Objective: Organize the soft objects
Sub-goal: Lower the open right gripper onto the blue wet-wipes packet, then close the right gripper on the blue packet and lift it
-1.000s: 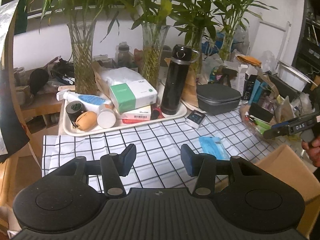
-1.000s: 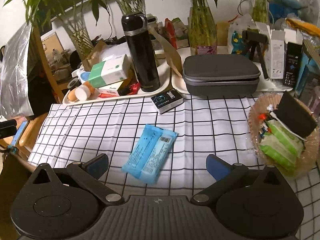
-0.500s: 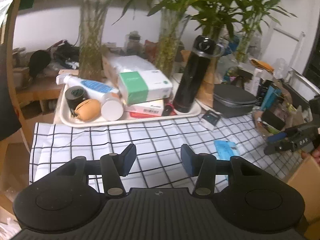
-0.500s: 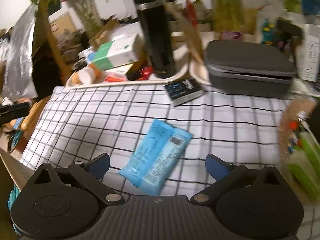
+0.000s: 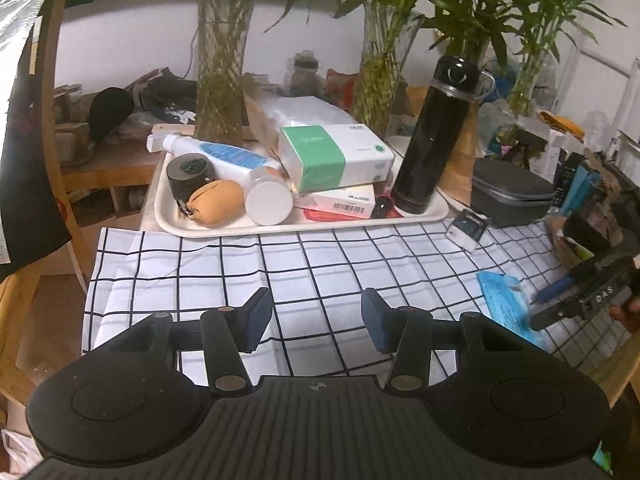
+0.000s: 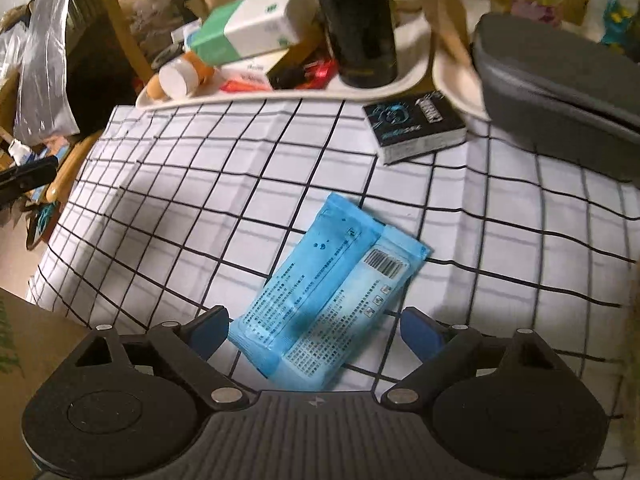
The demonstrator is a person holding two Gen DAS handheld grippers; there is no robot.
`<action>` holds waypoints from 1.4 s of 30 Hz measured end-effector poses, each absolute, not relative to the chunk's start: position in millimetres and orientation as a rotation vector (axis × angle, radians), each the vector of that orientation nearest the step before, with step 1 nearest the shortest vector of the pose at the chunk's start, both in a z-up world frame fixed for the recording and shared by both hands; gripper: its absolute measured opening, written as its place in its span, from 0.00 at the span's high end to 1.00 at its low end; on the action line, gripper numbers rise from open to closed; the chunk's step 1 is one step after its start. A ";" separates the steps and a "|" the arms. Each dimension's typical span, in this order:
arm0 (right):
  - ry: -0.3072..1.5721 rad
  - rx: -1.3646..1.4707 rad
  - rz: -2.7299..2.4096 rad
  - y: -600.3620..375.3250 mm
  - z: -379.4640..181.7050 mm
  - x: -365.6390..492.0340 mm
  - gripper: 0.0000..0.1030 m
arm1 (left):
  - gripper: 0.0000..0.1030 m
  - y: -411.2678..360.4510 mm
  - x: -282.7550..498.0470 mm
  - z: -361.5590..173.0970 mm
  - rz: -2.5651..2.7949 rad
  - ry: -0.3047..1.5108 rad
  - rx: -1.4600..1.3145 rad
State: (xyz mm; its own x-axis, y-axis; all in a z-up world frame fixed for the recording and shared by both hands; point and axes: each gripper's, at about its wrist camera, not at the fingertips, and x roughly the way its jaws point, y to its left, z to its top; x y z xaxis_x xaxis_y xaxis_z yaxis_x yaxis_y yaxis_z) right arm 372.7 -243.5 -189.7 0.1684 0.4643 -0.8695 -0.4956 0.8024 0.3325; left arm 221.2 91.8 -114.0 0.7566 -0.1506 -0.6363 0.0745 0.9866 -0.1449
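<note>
The flat light-blue plastic pack of tissues (image 6: 334,298) lies near the front edge of the checked tablecloth (image 6: 200,184), between the closing, not yet touching jaws of the right gripper (image 6: 316,334). It looks light, soft and slippery, best pinched across its narrow width. The left gripper (image 5: 316,318) hangs half-open, empty, over open cloth

Open cloth: the checked tablecloth (image 5: 328,264) lies bare ahead of the left gripper (image 5: 316,320), jaws parted, nothing between them.
Back wall: cream tray (image 5: 224,230) lines the far edge, crowded, black flask (image 5: 436,140) standing tall at its right end.
Right rear: grey case (image 6: 560,92) and small black box (image 6: 416,128) just in front of it narrow the gap.
Mid-cloth: blue packet (image 6: 332,300) lies flat between the closing jaws of the right gripper (image 6: 316,332), pads not touching.
Near left corner: cardboard box (image 6: 28,340) blocks that side.
</note>
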 end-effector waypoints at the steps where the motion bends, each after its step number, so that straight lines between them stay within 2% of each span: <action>1: 1.232 -0.033 0.686 -241.4 -192.4 374.4 0.10 | 0.53 90.4 221.9 -114.8 -0.128 0.707 -0.107; 7: 1.248 -0.088 0.697 -226.3 -203.8 382.0 0.10 | 0.53 77.9 225.8 -122.1 -0.147 0.748 -0.045; 21: 1.129 -0.284 0.686 -190.1 -214.9 389.1 0.09 | 0.53 75.1 228.5 -126.9 -0.121 0.797 -0.014; 25: 1.110 -0.368 0.650 -185.1 -216.0 388.7 0.05 | 0.53 76.9 230.1 -126.7 -0.091 0.816 -0.008; 42: 1.259 -0.261 0.486 -220.3 -219.2 394.5 0.05 | 0.53 77.3 228.6 -126.5 -0.073 0.824 0.011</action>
